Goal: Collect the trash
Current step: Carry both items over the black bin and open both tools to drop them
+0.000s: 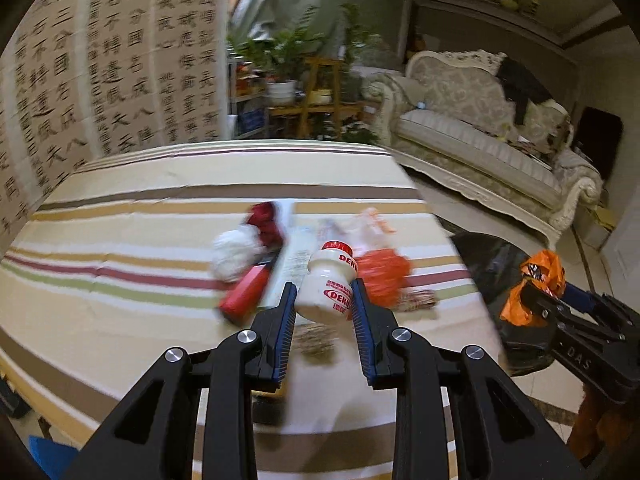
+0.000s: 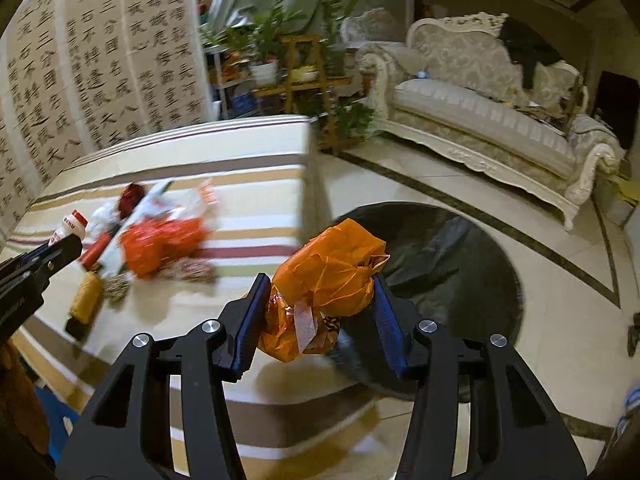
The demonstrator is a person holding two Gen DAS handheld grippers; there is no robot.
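My left gripper is shut on a small white bottle with a red cap, held upright above the striped table. My right gripper is shut on a crumpled orange wrapper, held near the table's right edge with the black trash bag on the floor behind it. Each view shows the other tool: the right gripper with its orange wrapper, and the left gripper with the bottle.
On the table lie a white wad, a red tube, a dark red crumple, an orange-red bag, a paper sheet and a yellow roll. A sofa and plant stand stand beyond.
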